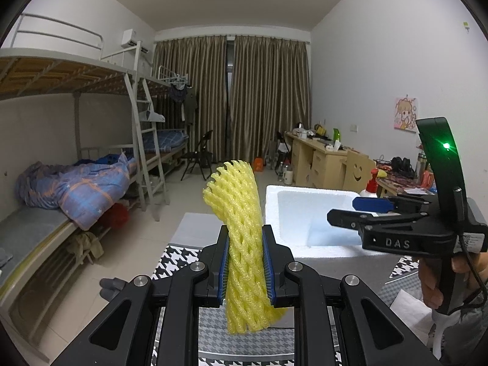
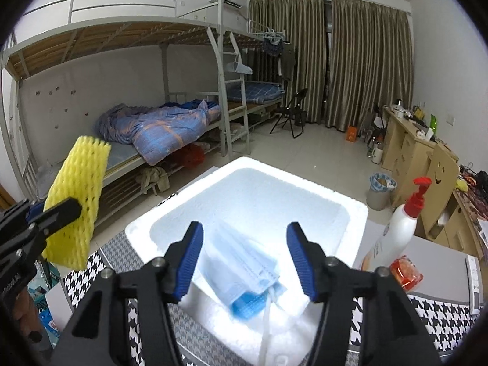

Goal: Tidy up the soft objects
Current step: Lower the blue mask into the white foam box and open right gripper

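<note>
My left gripper [image 1: 245,267] is shut on a yellow foam net sleeve [image 1: 241,238] and holds it upright above the houndstooth tablecloth [image 1: 174,256]. The sleeve also shows at the left of the right wrist view [image 2: 76,201], left of the white foam box [image 2: 353,213]. My right gripper [image 2: 244,259] is open and empty, hovering over the near side of the box. A stack of blue face masks [image 2: 250,271] lies over the box's near rim, between and below my fingers. In the left wrist view the right gripper [image 1: 353,209] is over the box [image 1: 274,207].
A white pump bottle with a red top [image 2: 399,228] and a red packet [image 2: 407,273] stand right of the box. Bunk beds [image 2: 137,128] line the left wall. Wooden desks [image 2: 408,149] and a bin [image 2: 379,190] are at right.
</note>
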A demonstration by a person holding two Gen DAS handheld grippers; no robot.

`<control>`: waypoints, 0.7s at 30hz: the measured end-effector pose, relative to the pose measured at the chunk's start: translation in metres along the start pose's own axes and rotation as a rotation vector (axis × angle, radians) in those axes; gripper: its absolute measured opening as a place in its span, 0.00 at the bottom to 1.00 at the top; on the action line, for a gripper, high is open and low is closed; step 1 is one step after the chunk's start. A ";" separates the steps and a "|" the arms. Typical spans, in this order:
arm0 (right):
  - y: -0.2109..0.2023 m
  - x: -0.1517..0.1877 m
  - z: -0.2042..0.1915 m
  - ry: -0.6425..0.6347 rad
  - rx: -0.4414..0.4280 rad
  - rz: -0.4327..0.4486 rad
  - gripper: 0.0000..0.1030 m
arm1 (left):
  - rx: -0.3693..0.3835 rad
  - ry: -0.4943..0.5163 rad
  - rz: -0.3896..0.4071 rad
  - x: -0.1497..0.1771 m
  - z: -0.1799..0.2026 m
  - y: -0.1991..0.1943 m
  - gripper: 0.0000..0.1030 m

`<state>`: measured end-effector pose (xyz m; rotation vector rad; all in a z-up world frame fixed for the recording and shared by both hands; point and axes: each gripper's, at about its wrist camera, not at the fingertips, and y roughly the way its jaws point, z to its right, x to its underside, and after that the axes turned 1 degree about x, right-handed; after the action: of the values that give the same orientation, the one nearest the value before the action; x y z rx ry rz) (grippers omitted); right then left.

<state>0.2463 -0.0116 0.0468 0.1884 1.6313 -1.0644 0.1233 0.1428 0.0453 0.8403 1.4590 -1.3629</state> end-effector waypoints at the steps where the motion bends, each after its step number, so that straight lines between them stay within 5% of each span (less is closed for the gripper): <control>1: -0.002 0.000 0.000 -0.004 0.004 0.005 0.60 | 0.003 0.001 0.001 -0.001 0.000 0.001 0.20; 7: -0.012 -0.002 0.006 0.005 0.010 0.044 0.72 | 0.026 0.013 -0.005 -0.006 0.003 0.009 0.20; 21: -0.038 0.003 0.021 0.035 0.039 0.111 0.80 | 0.096 0.047 -0.010 -0.016 0.013 0.027 0.20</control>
<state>0.2367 -0.0494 0.0650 0.3213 1.6129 -1.0129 0.1563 0.1360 0.0521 0.9330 1.4448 -1.4386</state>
